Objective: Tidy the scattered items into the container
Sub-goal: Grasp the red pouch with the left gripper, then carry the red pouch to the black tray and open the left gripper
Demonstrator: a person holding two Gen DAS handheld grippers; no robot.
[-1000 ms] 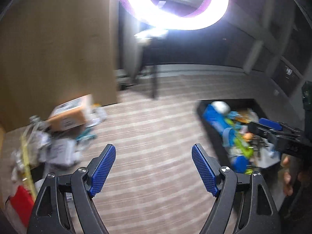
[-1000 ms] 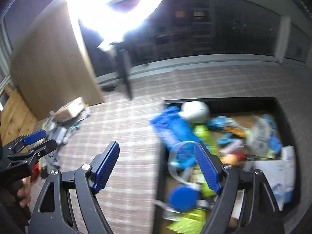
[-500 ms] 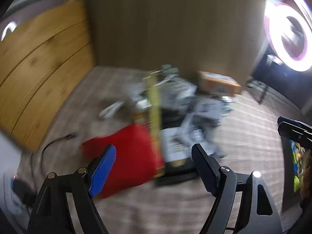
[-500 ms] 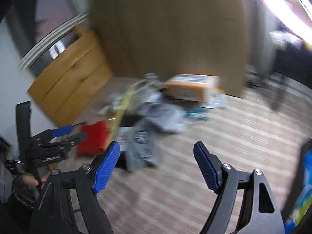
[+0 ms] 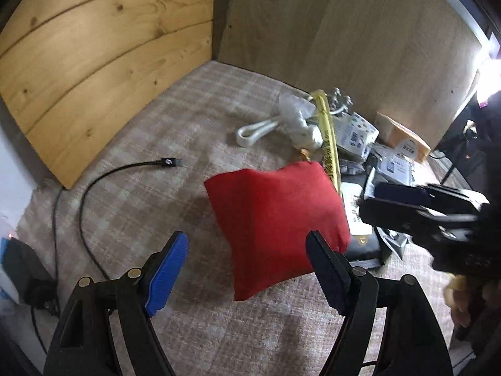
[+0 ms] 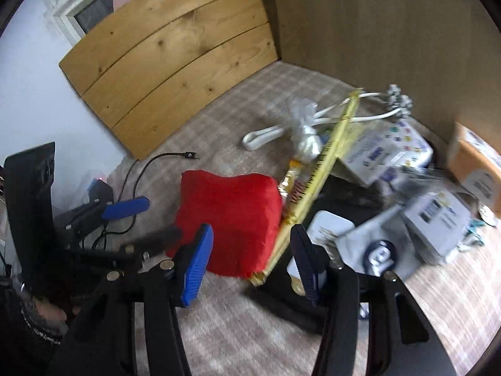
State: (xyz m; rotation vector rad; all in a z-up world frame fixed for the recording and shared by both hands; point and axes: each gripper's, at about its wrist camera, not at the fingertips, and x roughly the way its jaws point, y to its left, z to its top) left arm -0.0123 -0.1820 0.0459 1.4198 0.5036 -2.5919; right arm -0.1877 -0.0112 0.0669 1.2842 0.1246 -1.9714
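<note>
Both grippers hang over a checked beige carpet (image 5: pixel 150 131) in a corner formed by pale pine wall planks (image 5: pixel 103 40) and a plain brown panel (image 5: pixel 344 37). The left gripper (image 5: pixel 247 269) has its jaws spread wide with nothing between them, and just beyond them lies a soft red fabric pouch (image 5: pixel 275 219), flat on the carpet. The right gripper (image 6: pixel 250 260) is spread too (a bit narrower), jaws empty, aimed at the seam where the pouch's right edge meets a long yellow packet with dark printing (image 6: pixel 322 169). That packet runs diagonally across the pile, its near end touching the pouch.

Behind it, the heap of scattered items: a looped white cord (image 5: pixel 256 130) lying beside a crinkled clear plastic bag (image 5: pixel 297 116), a white box with coloured dots (image 6: pixel 388 147), an orange-brown cardboard box with a white label (image 5: pixel 404 141) against the panel, and a grey-white packet with a dark round logo (image 6: pixel 380 255), blurred. A flat black item (image 5: pixel 364 247) sits under the near end of the heap; what it is I cannot tell.

Off to the left, a thin black cable with a small plug (image 5: pixel 125 169) curls across the carpet, well apart from the pile. The container does not show in either view.
</note>
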